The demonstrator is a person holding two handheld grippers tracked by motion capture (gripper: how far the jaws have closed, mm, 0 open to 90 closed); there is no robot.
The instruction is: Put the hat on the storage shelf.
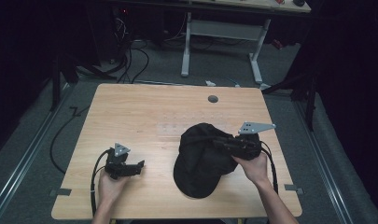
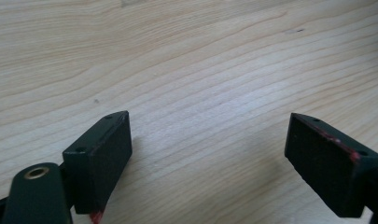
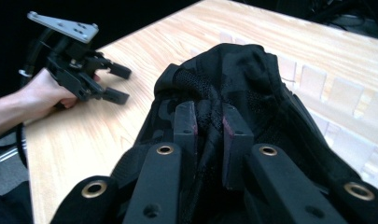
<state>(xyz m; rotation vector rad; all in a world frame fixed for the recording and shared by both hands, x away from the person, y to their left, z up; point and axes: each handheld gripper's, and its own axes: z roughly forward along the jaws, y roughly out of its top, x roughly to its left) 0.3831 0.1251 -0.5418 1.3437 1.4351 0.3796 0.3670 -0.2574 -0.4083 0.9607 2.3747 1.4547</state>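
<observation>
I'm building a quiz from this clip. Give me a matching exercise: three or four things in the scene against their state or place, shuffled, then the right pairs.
Column one:
1. left gripper
2. right gripper
3. black cap
4. round grey grommet

Column two:
A. set in the wooden table near its far edge
B. jaws wide apart over bare wood, holding nothing
C. lying on the table, its fabric pinched
D. jaws closed on black fabric

Pairs: 1-B, 2-D, 3-C, 4-A
</observation>
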